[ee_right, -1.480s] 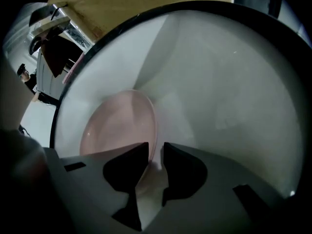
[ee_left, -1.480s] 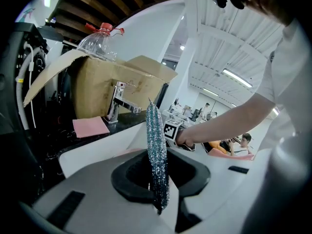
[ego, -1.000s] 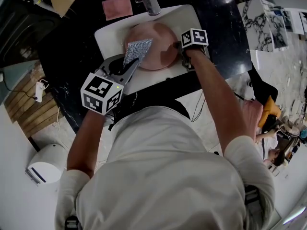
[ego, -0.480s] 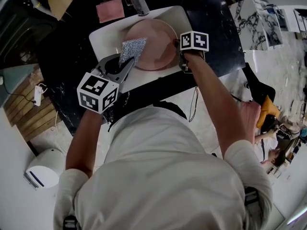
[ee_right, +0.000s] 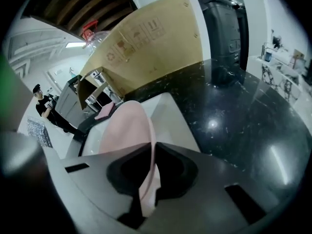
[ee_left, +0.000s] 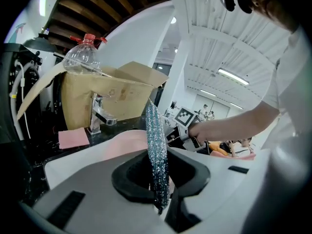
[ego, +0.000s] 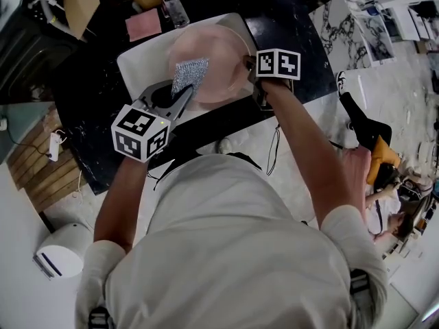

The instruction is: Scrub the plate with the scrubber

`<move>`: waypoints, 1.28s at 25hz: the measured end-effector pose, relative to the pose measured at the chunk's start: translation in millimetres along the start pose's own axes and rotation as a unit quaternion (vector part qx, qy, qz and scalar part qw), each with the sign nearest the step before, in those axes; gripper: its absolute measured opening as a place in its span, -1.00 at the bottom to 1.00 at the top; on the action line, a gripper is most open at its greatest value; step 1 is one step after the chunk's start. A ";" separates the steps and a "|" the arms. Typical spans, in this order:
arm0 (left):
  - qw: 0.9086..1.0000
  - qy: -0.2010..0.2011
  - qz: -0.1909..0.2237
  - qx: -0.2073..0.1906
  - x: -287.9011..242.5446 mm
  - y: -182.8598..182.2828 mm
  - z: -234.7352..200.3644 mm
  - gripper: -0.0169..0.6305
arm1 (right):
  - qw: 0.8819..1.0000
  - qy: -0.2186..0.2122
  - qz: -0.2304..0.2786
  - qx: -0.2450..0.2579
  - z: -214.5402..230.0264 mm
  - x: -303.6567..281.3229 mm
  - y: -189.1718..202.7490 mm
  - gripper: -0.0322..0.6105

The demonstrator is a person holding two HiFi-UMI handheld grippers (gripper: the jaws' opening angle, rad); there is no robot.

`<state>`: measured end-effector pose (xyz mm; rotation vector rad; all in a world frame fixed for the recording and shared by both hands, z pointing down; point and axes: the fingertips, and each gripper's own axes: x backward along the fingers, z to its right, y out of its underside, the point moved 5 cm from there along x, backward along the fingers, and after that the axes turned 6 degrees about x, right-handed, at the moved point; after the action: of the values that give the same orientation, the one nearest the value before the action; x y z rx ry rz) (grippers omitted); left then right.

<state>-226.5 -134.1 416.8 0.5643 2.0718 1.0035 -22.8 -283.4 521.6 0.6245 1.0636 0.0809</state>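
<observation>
A round pink plate [ego: 212,57] is held over the white sink [ego: 137,60]. My right gripper [ego: 252,70] is shut on the plate's right rim; in the right gripper view the plate [ee_right: 129,138] stands on edge between the jaws. My left gripper [ego: 180,98] is shut on a silvery glittering scrubber [ego: 189,75], which lies over the plate's left part. In the left gripper view the scrubber [ee_left: 157,155] sticks up edge-on from the closed jaws, with the pink plate [ee_left: 124,143] just behind it.
A chrome tap [ego: 171,5] stands at the sink's back edge, with a pink cloth [ego: 144,25] to its left on the black counter [ego: 302,40]. A cardboard box [ee_left: 105,99] and a clear bottle [ee_left: 83,57] stand behind the tap.
The plate and both grippers shifted slightly left and up in the head view. The scrubber slid a little leftward over the plate, staying in the left gripper's hold.
</observation>
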 end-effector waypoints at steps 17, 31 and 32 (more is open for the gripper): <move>0.999 0.013 -0.027 -0.037 -65.7 -5.9 87.7 -0.73 | 0.994 -0.059 0.085 -0.024 9.8 102.5 40.3 -0.83; 0.997 0.025 -0.060 -0.031 -118.6 -12.5 121.5 -0.73 | 0.991 -0.066 0.116 -0.016 16.9 141.9 55.7 -0.83; 0.997 0.025 -0.063 -0.030 -122.4 -13.5 122.8 -0.73 | 0.991 -0.066 0.117 -0.015 16.7 143.1 56.3 -0.83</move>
<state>-55.4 -164.4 409.2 0.3755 2.0850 1.0111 75.6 -193.6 443.0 0.7168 0.8578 0.2561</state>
